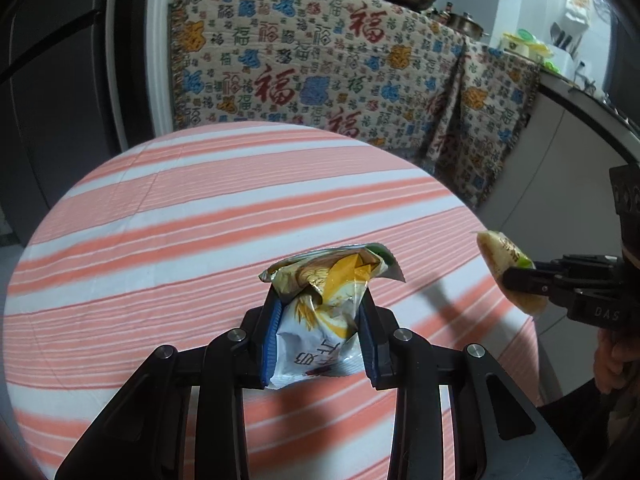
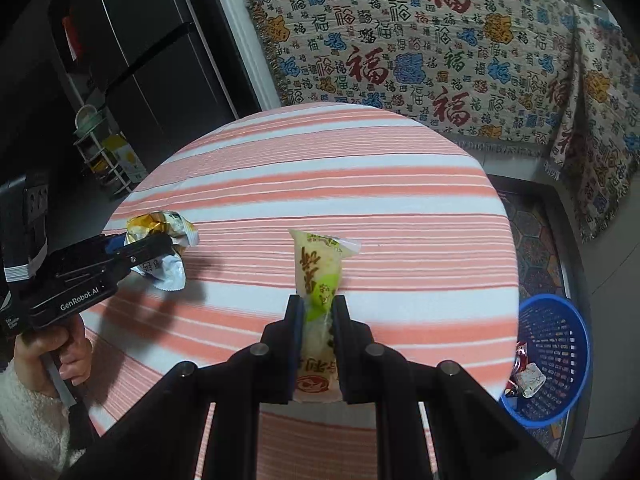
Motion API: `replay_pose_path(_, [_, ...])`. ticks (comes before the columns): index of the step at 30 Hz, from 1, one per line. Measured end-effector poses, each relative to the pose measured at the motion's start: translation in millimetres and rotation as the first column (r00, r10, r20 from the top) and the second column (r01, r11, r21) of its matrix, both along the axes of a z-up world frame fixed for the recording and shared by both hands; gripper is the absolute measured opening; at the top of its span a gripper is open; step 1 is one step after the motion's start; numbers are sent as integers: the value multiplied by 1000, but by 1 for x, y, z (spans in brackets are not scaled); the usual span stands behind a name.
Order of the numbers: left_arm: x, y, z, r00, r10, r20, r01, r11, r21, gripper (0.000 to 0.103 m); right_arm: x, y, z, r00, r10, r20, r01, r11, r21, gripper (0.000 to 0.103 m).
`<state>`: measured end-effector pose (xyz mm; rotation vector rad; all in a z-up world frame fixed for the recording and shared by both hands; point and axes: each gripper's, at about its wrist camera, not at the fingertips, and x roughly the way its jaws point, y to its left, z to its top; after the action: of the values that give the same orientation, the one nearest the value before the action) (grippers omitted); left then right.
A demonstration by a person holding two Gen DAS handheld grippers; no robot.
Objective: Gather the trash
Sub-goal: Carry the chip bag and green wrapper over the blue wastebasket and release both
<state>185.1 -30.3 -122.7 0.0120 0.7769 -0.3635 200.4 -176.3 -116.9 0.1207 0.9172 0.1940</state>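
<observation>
left gripper [image 1: 318, 312]: fingers clamped on a crumpled, glossy white-and-yellow foil wrapper [image 1: 324, 300], held above the striped cloth worktop [image 1: 160, 208]. right gripper [image 2: 318, 320]: fingers pinched shut on a slim, translucent yellow-green packet [image 2: 318, 276]. blue perforated plastic basket [image 2: 560, 344] at 4 o'clock, on the floor.

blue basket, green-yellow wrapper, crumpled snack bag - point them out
blue basket [image 2: 560, 344], right wrist view, mesh wall
green-yellow wrapper [image 2: 316, 268], right wrist view, middle above the jaws
crumpled snack bag [image 1: 320, 320], left wrist view, its middle
</observation>
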Motion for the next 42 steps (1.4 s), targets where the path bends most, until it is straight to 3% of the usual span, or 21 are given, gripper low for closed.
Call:
replay_pose_path(13, [-15, -38, 21, 999, -32, 40, 30, 997, 65, 33, -19, -12, 2, 1000, -15, 21, 14, 999, 29, 15])
replay_pose_path(20, [-17, -79, 34, 994, -112, 13, 112, 994, 21, 33, -28, -28, 8, 999, -38, 36, 37, 998, 50, 15])
replay_pose_path(24, [-15, -140, 42, 970, -244, -16, 244, 969, -29, 33, -42, -82, 22, 988, -140, 59, 138, 990, 35, 15])
replay_pose_path(27, [-8, -199, 42, 943, -332, -34, 329, 942, -64, 34, -54, -149, 25, 962, -266, 55, 266, 964, 7, 15])
replay_pose_path(34, [23, -337, 3, 887, -441, -137, 420, 894, -157, 34, -60, -258, -21, 923, -379, -63, 381, 925, 17, 15])
replay_pose_path(42, [63, -413, -68, 866, -434, -250, 414, 901, -132, 35, -43, -327, -103, 879, -440, -181, 449, 893, 8, 15])
